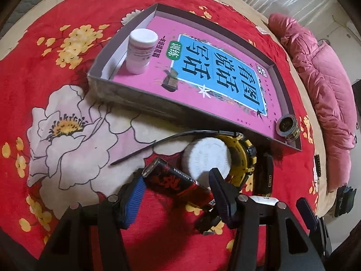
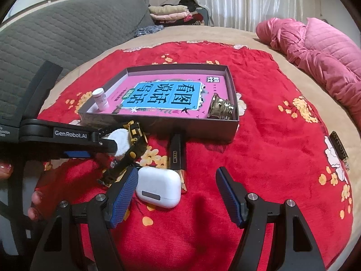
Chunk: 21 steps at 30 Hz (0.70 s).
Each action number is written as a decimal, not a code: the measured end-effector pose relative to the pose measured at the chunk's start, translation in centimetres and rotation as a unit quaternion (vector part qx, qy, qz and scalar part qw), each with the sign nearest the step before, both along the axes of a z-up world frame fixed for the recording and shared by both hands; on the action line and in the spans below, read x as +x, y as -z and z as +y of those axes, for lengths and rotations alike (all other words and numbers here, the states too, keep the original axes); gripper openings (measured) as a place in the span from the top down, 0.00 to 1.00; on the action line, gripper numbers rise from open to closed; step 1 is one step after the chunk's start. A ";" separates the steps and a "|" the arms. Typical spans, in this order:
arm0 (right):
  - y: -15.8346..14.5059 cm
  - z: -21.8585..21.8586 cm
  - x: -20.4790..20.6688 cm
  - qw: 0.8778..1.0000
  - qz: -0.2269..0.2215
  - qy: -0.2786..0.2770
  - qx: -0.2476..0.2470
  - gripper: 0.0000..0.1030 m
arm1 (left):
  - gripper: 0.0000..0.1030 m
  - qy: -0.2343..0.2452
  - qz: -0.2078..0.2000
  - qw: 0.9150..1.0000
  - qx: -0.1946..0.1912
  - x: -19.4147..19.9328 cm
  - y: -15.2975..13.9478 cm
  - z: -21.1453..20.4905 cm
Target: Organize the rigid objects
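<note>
A shallow grey box [image 1: 94,83] [image 2: 158,126] lies on the red flowered blanket. It holds a pink book [image 1: 203,72] [image 2: 167,94], a white bottle [image 1: 141,50] [image 2: 100,99] and a metal ring part [image 1: 288,127] [image 2: 222,109]. My left gripper [image 1: 177,185] [image 2: 99,144] is open around a black and red tube [image 1: 178,178] lying on the blanket, with gaps at both fingers. Beyond it lie a white round lid [image 1: 206,159] [image 2: 119,140] and a yellow watch [image 1: 243,158] [image 2: 135,140]. My right gripper [image 2: 177,192] is open around a white earbud case [image 2: 159,187], its left finger [image 2: 123,195] close to the case.
A thin black box [image 2: 178,152] [image 1: 265,174] lies in front of the grey box. A black cable tie [image 1: 158,143] lies left of the lid. A pink quilted jacket [image 2: 315,52] [image 1: 322,83] lies at the right. A grey cushion [image 2: 63,36] stands at the back left.
</note>
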State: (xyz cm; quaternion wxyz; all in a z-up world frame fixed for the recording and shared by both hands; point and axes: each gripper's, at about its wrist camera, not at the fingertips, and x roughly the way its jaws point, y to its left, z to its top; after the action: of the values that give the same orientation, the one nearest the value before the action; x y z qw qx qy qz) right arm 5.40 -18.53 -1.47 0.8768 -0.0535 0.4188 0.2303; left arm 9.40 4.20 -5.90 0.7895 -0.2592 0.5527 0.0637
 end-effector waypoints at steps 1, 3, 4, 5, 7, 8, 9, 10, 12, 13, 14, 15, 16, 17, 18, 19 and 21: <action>0.1 0.1 0.0 1.000 0.001 -0.001 -0.001 0.29 | 0.45 0.001 0.000 1.000 0.001 -0.1 0.0 0.0; 0.4 0.3 0.0 1.000 0.007 -0.004 -0.003 0.29 | 0.45 0.005 0.000 1.000 0.007 -0.1 0.0 -0.1; 0.5 0.5 0.0 1.000 0.008 -0.005 -0.003 0.29 | 0.45 0.007 0.000 1.000 0.008 -0.2 0.0 -0.1; 0.6 0.6 0.0 1.000 0.011 -0.007 -0.003 0.29 | 0.45 0.008 -0.001 1.000 0.008 -0.3 0.0 -0.1; 0.9 0.8 0.0 1.000 0.015 -0.011 -0.006 0.29 | 0.45 0.010 -0.002 1.000 0.008 -0.5 0.0 0.1; 1.1 1.0 0.0 1.000 0.017 -0.013 -0.007 0.29 | 0.45 0.011 -0.002 1.000 0.007 -0.6 0.0 0.1; 1.2 1.0 -0.1 1.000 0.019 -0.015 -0.009 0.29 | 0.45 0.011 -0.002 1.000 0.007 -0.6 0.0 0.1; 1.3 1.2 -0.1 1.000 0.020 -0.016 -0.010 0.29 | 0.45 0.011 -0.002 1.000 0.005 -0.7 0.0 0.1; 1.6 1.4 -0.1 0.999 0.024 -0.018 -0.011 0.29 | 0.45 0.010 -0.003 1.000 0.003 -0.8 0.0 0.2; 1.8 1.5 -0.1 0.999 0.026 -0.019 -0.013 0.29 | 0.45 0.010 -0.003 1.000 0.003 -0.9 0.0 0.2; 1.9 1.6 -0.2 0.999 0.027 -0.018 -0.015 0.29 | 0.45 0.009 -0.004 1.000 0.003 -1.0 0.0 0.2; 2.0 1.7 -0.2 0.999 0.028 -0.018 -0.017 0.29 | 0.45 0.009 -0.005 1.000 0.005 -1.1 0.0 0.2; 2.2 1.8 -0.2 0.999 0.029 -0.017 -0.019 0.29 | 0.45 0.010 -0.006 1.000 0.006 -1.2 0.0 0.1; 2.4 1.9 -0.2 0.999 0.031 -0.017 -0.021 0.29 | 0.45 0.010 -0.007 1.000 0.007 -1.2 0.0 0.1; 2.5 2.0 -0.1 0.999 0.033 -0.017 -0.021 0.29 | 0.45 0.010 -0.009 1.000 0.006 -1.4 0.0 0.1; 2.6 2.1 -0.2 0.999 0.034 -0.017 -0.022 0.29 | 0.45 0.009 -0.011 1.000 0.005 -1.5 0.0 0.1; 2.9 2.4 -0.3 0.999 0.035 -0.018 -0.025 0.29 | 0.45 0.008 -0.015 1.000 0.003 -1.7 0.0 0.1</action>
State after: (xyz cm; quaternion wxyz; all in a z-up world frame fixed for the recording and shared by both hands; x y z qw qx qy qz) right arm 5.13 -16.12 -4.33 0.8559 -0.0751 0.4535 0.2368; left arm 7.70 4.33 -5.93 0.7988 -0.2531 0.5429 0.0550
